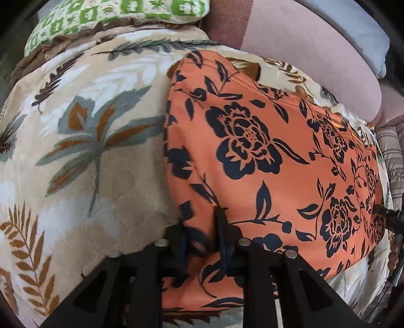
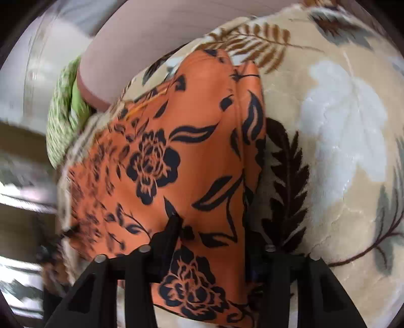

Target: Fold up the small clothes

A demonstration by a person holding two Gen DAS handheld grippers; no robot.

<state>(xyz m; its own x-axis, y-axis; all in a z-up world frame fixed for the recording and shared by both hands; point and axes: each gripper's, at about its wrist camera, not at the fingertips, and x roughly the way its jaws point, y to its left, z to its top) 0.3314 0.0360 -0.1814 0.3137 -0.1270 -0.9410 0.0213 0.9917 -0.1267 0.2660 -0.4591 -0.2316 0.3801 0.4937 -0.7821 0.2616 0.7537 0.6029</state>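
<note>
The orange floral garment lies on a leaf-print blanket — left gripper pinches its near edge; right gripper straddles a fold, jaws part-open.

Soft even daylight; fisheye bending throughout, motion blur smearing the right view's left edge.

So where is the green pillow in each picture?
Left wrist view: the green pillow lies at the top left, behind the leaf-print blanket.
Right wrist view: it peeks out blurred at the left edge, beside the pink cushion.
Shared landmark: the orange flowered cloth spread on the blanket in both.
</note>
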